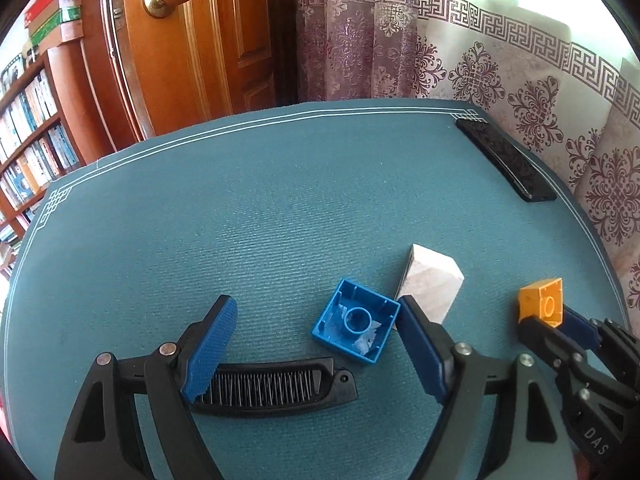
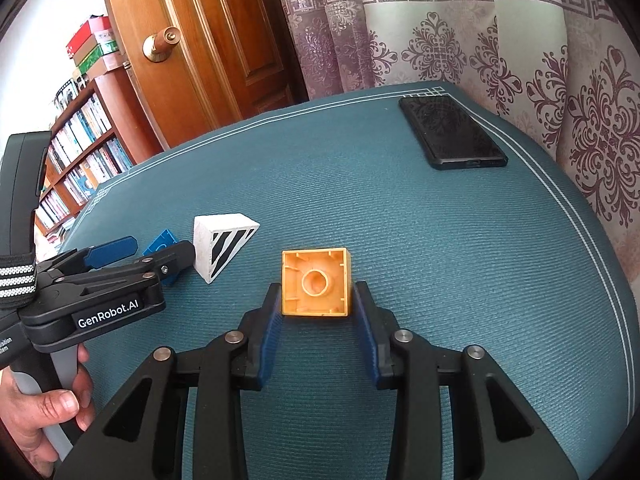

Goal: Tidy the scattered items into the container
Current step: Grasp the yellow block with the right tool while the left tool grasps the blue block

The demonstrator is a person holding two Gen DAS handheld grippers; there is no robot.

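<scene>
**Orange block between the pads**

The right hand-held gripper [image 2: 316,308] clasps an upturned orange block [image 2: 315,282] on the teal counter [image 2: 460,260]. Left of it stand a striped white wedge [image 2: 219,246] and the left hand-held gripper [image 2: 156,254]; a black phone [image 2: 452,136] lies far right.

Left tongs [image 1: 316,324] agape, right tongs [image 2: 316,312] clamped.

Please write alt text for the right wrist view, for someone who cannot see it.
The right gripper closes around an upturned orange block on a teal mat. To its left, the open left gripper reaches toward a blue block beside a white striped wedge; a black phone lies beyond.
</scene>
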